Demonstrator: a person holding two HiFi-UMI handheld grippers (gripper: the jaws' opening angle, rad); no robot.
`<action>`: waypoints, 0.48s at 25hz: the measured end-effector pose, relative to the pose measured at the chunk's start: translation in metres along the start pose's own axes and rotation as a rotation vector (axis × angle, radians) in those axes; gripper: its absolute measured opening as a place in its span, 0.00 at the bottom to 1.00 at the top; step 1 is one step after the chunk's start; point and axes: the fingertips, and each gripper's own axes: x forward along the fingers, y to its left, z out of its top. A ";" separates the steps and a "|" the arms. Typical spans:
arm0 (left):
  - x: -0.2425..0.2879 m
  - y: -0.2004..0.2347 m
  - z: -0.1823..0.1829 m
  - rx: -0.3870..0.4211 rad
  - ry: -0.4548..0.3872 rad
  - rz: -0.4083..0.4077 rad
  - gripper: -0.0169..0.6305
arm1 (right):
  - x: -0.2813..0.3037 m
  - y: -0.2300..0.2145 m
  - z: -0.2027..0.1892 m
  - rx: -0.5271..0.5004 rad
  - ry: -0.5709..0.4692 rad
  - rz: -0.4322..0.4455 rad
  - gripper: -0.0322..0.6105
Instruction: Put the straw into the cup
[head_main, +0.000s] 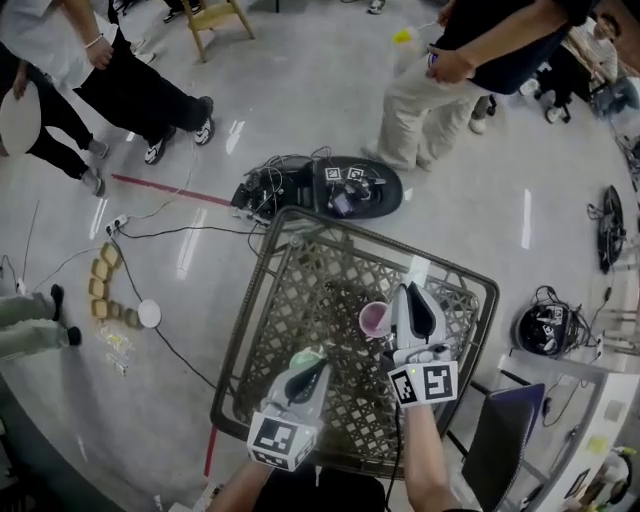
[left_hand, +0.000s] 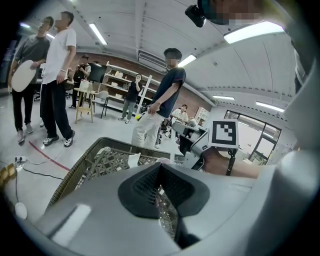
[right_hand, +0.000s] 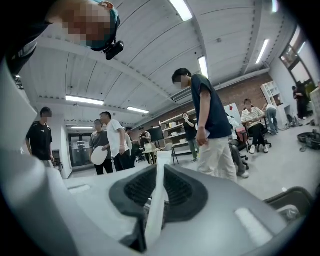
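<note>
A white straw (right_hand: 154, 210) stands upright between the jaws of my right gripper (right_hand: 156, 200), which is shut on it. In the head view the right gripper (head_main: 403, 292) hovers over the wicker basket (head_main: 262, 270), just right of the pink cup (head_main: 374, 320) standing inside it. My left gripper (head_main: 310, 358) is lower left of the cup, over the basket. Its jaws (left_hand: 162, 200) stand a narrow gap apart, the wicker shows through, and I see nothing between them. From the left gripper view the cup (left_hand: 163, 160) and the right gripper (left_hand: 192, 146) lie ahead.
Several people stand on the floor beyond the basket. A round black device (head_main: 330, 188) with cables lies just past its far rim. A white scrap (left_hand: 132, 159) lies in the basket. A dark panel (head_main: 505, 440) and more gear stand at the right.
</note>
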 end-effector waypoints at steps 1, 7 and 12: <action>0.000 0.001 -0.001 -0.001 0.002 0.000 0.04 | 0.001 0.000 -0.004 -0.004 0.004 0.000 0.13; 0.000 0.006 -0.008 -0.014 0.017 0.001 0.04 | 0.003 -0.002 -0.022 -0.005 0.034 -0.002 0.13; 0.001 0.007 -0.012 -0.021 0.024 -0.004 0.04 | 0.004 -0.001 -0.031 -0.014 0.051 0.004 0.13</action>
